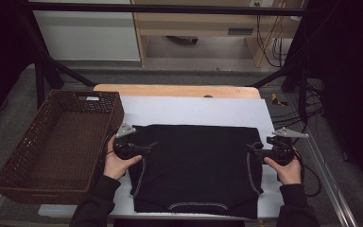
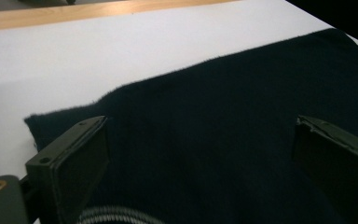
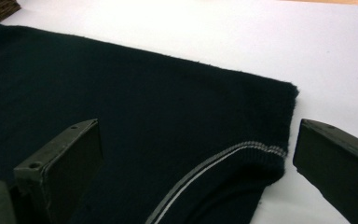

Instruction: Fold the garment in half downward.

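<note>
Black knit top [image 1: 196, 168] lies folded flat on the white-covered surface [image 1: 194, 109], both tools, left [image 1: 147, 148] and right [image 1: 254, 150], spread and empty; moving it into the wicker basket [image 1: 56, 142] seemingly remains.

A dim room with grey floor [image 1: 203, 75] beyond the wooden worktop [image 1: 177, 91], which carries a white sheet [image 1: 194, 111]. Black metal frame bars [image 1: 160, 8] cross overhead and slant down at both sides. Behind stands pale wooden furniture [image 1: 194, 23] beside a white panel [image 1: 87, 35]. Loose black cables [image 1: 270, 47] hang at the right. Darkness fills both far edges.
</note>
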Demonstrator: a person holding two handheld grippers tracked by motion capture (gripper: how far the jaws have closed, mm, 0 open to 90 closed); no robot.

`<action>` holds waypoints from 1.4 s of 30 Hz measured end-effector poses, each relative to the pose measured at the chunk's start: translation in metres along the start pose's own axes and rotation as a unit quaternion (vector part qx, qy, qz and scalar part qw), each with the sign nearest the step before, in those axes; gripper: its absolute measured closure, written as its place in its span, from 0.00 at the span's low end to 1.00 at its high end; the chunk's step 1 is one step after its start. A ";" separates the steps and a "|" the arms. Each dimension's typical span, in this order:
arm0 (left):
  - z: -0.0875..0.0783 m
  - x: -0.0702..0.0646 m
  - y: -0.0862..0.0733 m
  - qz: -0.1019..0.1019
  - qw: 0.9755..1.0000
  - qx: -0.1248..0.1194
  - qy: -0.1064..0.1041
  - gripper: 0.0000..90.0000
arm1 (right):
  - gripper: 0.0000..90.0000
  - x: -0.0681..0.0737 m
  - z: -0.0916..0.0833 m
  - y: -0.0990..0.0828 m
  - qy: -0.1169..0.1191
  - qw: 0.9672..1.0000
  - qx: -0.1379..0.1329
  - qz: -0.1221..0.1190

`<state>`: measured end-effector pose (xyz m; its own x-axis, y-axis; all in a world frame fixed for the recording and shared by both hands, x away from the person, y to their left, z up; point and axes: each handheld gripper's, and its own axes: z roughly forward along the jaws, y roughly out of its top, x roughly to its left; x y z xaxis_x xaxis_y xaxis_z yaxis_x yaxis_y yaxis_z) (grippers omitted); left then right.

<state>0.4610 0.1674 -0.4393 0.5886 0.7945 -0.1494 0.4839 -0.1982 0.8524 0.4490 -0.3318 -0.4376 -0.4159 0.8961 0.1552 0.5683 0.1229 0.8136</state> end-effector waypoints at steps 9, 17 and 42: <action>-0.017 -0.010 -0.019 0.010 1.000 0.003 -0.006 0.04 | 0.02 0.010 -0.005 -0.010 0.002 1.000 0.011 -0.008; -0.021 -0.019 -0.031 0.022 1.000 0.004 -0.012 0.04 | 0.03 0.009 0.000 -0.026 -0.005 0.999 0.040 0.003; -0.017 -0.018 -0.039 0.018 1.000 0.015 -0.013 0.04 | 0.12 0.010 0.014 -0.047 -0.039 0.995 0.090 0.012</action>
<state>0.4200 0.1704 -0.4613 0.6225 0.7714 -0.1319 0.4805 -0.2437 0.8424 0.4283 -0.3225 -0.4820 -0.3478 0.9293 0.1238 0.6982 0.1687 0.6957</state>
